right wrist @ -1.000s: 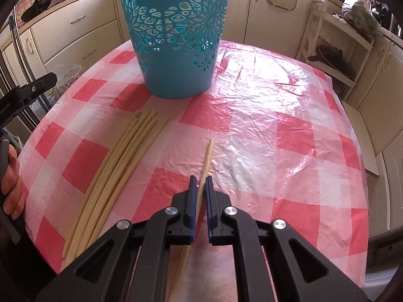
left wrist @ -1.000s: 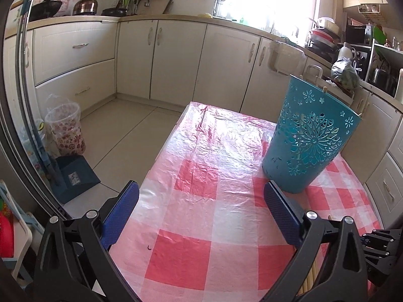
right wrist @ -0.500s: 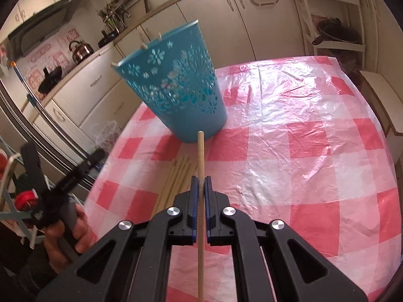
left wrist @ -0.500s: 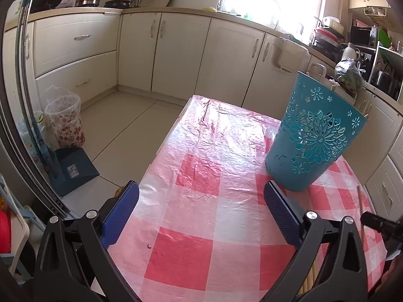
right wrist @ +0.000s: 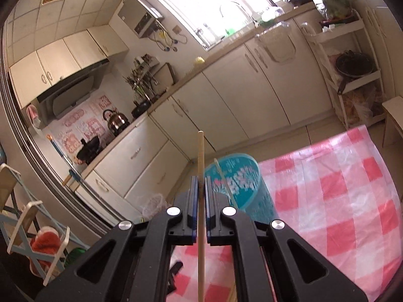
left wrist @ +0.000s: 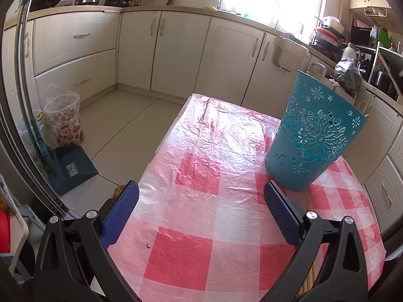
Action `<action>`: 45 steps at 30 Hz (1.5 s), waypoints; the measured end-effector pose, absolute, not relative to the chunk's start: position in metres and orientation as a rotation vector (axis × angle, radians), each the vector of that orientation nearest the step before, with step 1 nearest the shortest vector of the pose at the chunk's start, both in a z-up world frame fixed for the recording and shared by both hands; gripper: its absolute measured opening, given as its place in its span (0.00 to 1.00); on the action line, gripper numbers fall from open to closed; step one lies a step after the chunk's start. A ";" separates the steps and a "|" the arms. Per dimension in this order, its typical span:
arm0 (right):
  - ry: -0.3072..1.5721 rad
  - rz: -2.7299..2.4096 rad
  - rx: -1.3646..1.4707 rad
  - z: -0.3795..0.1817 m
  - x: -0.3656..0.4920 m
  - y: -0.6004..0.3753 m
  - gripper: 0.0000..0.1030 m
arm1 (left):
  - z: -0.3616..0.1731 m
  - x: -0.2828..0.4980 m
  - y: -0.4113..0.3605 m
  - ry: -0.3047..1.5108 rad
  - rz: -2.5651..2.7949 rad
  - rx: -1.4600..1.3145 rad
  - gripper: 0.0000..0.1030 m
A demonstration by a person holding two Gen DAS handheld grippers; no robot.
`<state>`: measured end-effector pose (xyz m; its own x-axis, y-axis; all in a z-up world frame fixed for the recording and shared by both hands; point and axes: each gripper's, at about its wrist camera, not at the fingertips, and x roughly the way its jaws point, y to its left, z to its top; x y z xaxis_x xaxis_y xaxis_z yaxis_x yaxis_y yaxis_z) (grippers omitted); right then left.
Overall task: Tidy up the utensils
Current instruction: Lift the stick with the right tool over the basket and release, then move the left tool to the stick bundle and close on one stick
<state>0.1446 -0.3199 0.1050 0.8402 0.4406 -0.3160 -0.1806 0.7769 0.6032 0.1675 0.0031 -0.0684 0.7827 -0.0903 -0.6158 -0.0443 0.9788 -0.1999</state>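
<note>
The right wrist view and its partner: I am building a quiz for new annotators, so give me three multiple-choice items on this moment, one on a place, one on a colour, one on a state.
1. Where does the basket stand?
A. on the checked tablecloth
B. on the floor
C. on the counter

2. What colour is the basket?
A. white
B. teal
C. red

3. How is the right claw?
A. wide open
B. shut on nothing
C. shut on a chopstick

Answers:
1 A, its base rests on the red and white tablecloth.
2 B, its cut-out wall is teal in both views.
3 C, the pads pinch the wooden stick, while the left claw gapes empty.
</note>
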 end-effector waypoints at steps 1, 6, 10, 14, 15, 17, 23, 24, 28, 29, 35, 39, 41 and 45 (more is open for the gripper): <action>0.430 0.326 0.593 0.112 0.154 -0.318 0.05 | -0.069 0.168 0.003 0.674 -0.026 -0.211 0.92; 0.328 0.133 0.544 0.112 0.189 -0.310 0.05 | -0.070 0.168 0.002 0.675 -0.034 -0.213 0.92; 0.329 0.010 0.504 0.089 0.203 -0.304 0.05 | -0.070 0.169 0.003 0.682 -0.039 -0.219 0.92; 0.370 -0.005 0.464 0.067 0.207 -0.303 0.06 | -0.072 0.170 0.005 0.690 -0.045 -0.230 0.92; 0.383 0.002 0.453 0.063 0.206 -0.301 0.06 | -0.072 0.171 0.005 0.693 -0.045 -0.233 0.92; 0.403 0.017 0.433 0.058 0.203 -0.298 0.06 | -0.072 0.171 0.006 0.695 -0.043 -0.238 0.92; 0.441 0.084 0.341 0.058 0.174 -0.289 0.07 | -0.072 0.170 0.005 0.687 -0.036 -0.227 0.92; 0.443 0.094 0.328 0.058 0.163 -0.289 0.07 | -0.072 0.169 0.005 0.685 -0.036 -0.225 0.92; 0.464 0.112 0.278 0.051 0.112 -0.293 0.30 | -0.069 0.165 0.003 0.659 -0.022 -0.213 0.92; 0.479 0.114 0.257 0.045 0.098 -0.294 0.33 | -0.068 0.164 0.002 0.654 -0.019 -0.205 0.92; 0.633 0.065 0.191 -0.012 0.041 -0.312 0.33 | -0.055 0.146 -0.013 0.629 -0.015 -0.134 0.92; 0.713 0.038 0.269 -0.033 0.040 -0.326 0.33 | -0.047 0.126 -0.027 0.626 -0.017 -0.094 0.92; 0.709 0.042 0.260 -0.034 0.041 -0.325 0.33 | -0.044 0.117 -0.034 0.628 -0.014 -0.075 0.92; 0.745 0.079 0.245 -0.044 0.042 -0.319 0.34 | -0.040 0.101 -0.043 0.631 -0.007 -0.056 0.92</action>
